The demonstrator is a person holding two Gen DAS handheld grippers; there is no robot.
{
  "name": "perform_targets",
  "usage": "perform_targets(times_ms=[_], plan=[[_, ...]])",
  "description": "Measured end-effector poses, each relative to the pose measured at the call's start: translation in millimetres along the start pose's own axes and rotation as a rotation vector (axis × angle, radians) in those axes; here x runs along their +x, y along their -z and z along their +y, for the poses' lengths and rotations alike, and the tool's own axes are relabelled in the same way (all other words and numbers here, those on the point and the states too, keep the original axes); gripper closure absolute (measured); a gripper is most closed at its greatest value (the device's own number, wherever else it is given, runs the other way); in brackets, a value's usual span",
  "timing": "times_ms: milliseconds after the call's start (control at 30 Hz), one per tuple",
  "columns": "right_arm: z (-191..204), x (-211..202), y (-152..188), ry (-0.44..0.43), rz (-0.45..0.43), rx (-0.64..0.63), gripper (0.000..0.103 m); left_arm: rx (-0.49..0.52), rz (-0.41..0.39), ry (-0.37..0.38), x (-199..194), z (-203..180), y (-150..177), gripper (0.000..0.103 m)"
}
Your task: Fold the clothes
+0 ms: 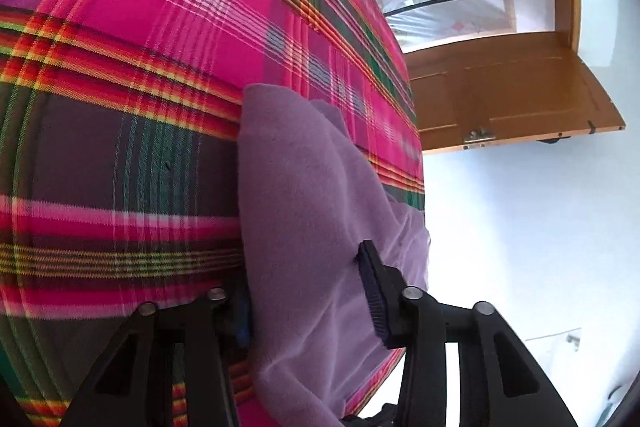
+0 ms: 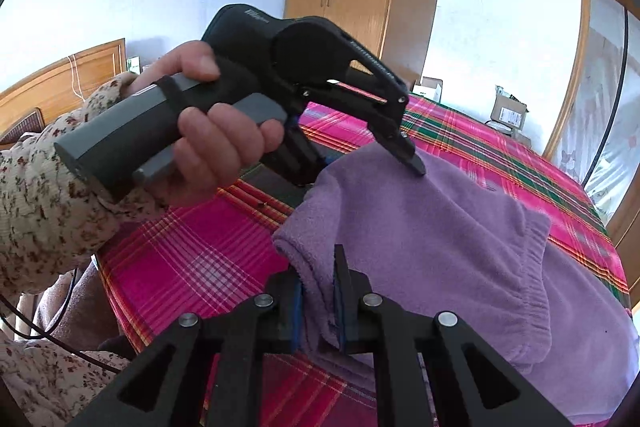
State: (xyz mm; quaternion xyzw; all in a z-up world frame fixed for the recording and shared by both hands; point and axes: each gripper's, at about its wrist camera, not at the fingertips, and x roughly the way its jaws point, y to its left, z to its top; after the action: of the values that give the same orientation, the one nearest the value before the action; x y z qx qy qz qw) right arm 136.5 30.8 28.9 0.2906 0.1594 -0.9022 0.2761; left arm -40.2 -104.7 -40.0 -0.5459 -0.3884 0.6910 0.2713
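The soft lilac fleece garment lies on the pink, green and red plaid bedspread, already doubled over itself at least once, its elasticated hem on top; I judge the folding is partway, with another fold and smoothing left. The right gripper is clamped on a bunched edge of the fleece directly between its pads. The left gripper grasps a thick fold too, the cloth stretching ahead of its fingers.
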Motion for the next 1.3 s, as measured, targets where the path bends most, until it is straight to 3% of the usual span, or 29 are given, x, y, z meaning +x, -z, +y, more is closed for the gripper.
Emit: perform_targets(times_ms=[67,100,233,633,1033,1300], plan=[[0.0,1.3,-1.5,0.0,0.003,0.0,0.09,-0.007,0.0,-0.007,2.9,-0.1,-3.2,0.074],[1.9,1.6,-2.2,0.0,0.005,-0.002,0.09,-0.012,-0.003,-0.014,3.7,1.1,-4.2,0.083],[6.0,7.7,-6.8,-0.005,0.014,-0.018,0.09,-0.027,-0.026,-0.009,3.2,5.9,-5.4,0.09],[20.7,21.0,-26.3,-0.017,-0.008,-0.079,0.092,-0.028,-0.096,0.017,-35.5,14.4,-7.8,0.092],[48.4,42.3,-49.7,-0.19,-0.032,-0.141,0.092,-0.071,-0.201,-0.035,-89.1,40.5,0.7,0.092],[61.0,56.4,-61.3,-0.293,-0.017,-0.126,0.092,-0.087,-0.227,-0.059,-107.4,53.6,3.3,0.092]])
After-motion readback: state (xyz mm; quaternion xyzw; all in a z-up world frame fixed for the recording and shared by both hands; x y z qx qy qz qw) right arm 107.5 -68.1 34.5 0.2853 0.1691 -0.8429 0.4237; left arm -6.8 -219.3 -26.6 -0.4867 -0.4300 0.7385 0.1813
